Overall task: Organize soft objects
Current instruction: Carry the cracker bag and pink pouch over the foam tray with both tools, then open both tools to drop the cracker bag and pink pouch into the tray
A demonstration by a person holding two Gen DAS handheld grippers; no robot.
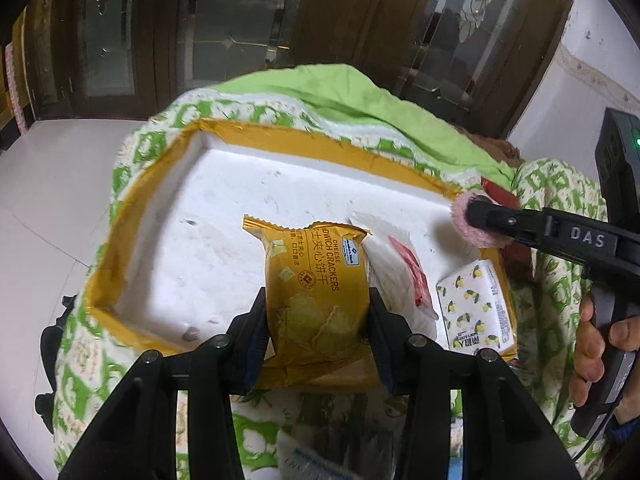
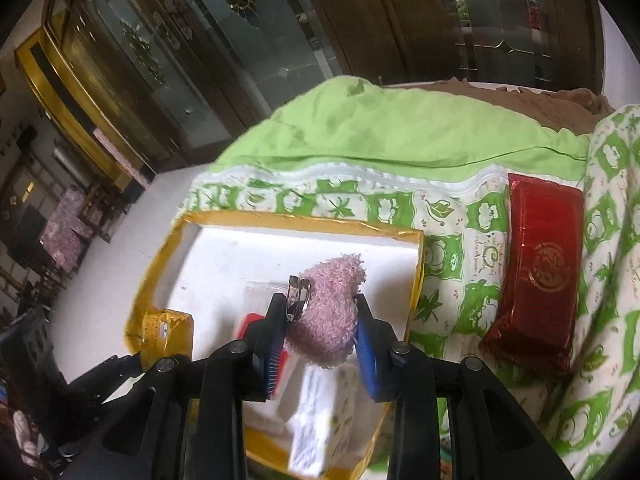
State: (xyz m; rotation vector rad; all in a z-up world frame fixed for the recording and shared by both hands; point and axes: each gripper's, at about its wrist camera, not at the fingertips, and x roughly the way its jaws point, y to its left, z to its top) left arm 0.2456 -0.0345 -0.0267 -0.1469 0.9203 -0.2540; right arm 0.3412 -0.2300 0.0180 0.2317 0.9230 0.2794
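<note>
Cracker packet (image 1: 316,300) is held between left gripper (image 1: 318,320) jaws, over tray (image 1: 240,136). Sachet (image 1: 396,268) is laid in tray just right of gripper; tissue pack (image 1: 474,308) is set further right, at tray's edge. Fuzzy heart (image 2: 330,314) is clamped in right gripper (image 2: 320,320), above tray's right part. Foil packet (image 2: 536,276) is laid on quilt (image 2: 452,292), right of tray. Tray is set on quilt.
</note>
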